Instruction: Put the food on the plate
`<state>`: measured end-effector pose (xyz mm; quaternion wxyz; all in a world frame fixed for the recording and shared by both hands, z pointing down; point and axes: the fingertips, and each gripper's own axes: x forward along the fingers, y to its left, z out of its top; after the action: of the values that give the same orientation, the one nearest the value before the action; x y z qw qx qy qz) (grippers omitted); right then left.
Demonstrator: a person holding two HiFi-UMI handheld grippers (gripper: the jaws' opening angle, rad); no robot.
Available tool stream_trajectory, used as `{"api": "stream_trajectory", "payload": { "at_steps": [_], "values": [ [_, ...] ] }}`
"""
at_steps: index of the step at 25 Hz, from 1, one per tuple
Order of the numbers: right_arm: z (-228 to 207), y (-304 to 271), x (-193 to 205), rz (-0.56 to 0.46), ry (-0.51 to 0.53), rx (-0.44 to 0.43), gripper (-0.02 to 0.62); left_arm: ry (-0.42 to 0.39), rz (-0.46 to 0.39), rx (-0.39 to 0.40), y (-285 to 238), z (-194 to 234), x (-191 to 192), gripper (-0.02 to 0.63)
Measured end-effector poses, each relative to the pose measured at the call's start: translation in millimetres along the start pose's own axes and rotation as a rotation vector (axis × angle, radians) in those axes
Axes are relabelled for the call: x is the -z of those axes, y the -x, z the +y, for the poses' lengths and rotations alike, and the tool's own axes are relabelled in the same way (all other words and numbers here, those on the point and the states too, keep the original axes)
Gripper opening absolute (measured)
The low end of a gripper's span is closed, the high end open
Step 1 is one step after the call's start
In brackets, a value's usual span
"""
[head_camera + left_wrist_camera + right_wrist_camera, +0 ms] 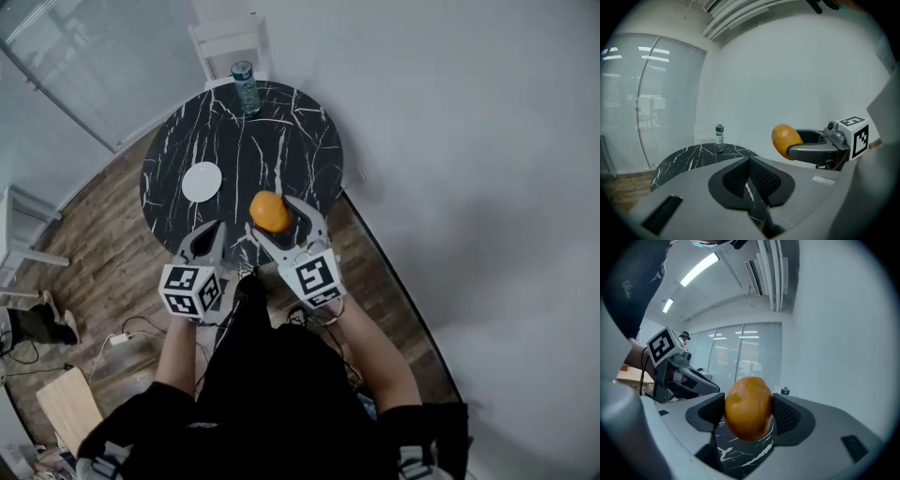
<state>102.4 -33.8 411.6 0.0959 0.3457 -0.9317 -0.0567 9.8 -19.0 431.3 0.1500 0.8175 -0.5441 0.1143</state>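
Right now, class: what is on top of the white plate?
Nothing: the plate lies bare on the black table. The orange food is clamped in the right gripper, apart from the plate. Nothing covers the plate.

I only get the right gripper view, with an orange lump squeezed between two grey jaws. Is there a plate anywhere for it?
Observer: Yes. The head view shows an empty white plate on the black marble table, left of the held orange food.
Operator: Is the other claw carrying something?
Observer: No. The left gripper view shows the left gripper shut, nothing between its jaws.
Operator: What lies beyond the table?
Observer: The head view shows a white chair at its far side.
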Motion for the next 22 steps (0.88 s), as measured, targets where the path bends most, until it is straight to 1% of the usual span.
{"api": "stream_trajectory", "payload": {
  "at_steps": [5,6,9,10,13,15,16,18,20,22],
  "values": [
    [-8,-24,15,0.020,0.019,-0.026,0.311,0.104,0.014,0.055,-21,12,2,0.000],
    [-8,-32,17,0.023,0.025,-0.035,0.311,0.102,0.025,0.055,-25,16,3,0.000],
    [-5,-56,25,0.048,0.046,-0.068,0.311,0.045,0.069,0.029,-34,34,5,0.000],
    [-3,-64,27,0.055,0.051,-0.081,0.311,0.053,0.076,0.027,-36,40,5,0.000],
    [5,-88,36,0.075,0.051,-0.124,0.311,0.112,0.089,0.029,-43,57,8,0.000],
    [11,-105,44,0.088,0.054,-0.150,0.311,0.145,0.107,0.045,-49,68,13,0.000],
    [14,-115,48,0.094,0.059,-0.163,0.311,0.173,0.117,0.064,-52,72,16,0.000],
    [21,-131,58,0.110,0.072,-0.186,0.311,0.263,0.127,0.108,-56,81,22,0.015],
    [27,-144,68,0.132,0.080,-0.207,0.311,0.363,0.128,0.149,-58,89,26,0.076],
    [32,-155,75,0.146,0.084,-0.228,0.311,0.432,0.132,0.190,-60,93,29,0.122]
  ]
}}
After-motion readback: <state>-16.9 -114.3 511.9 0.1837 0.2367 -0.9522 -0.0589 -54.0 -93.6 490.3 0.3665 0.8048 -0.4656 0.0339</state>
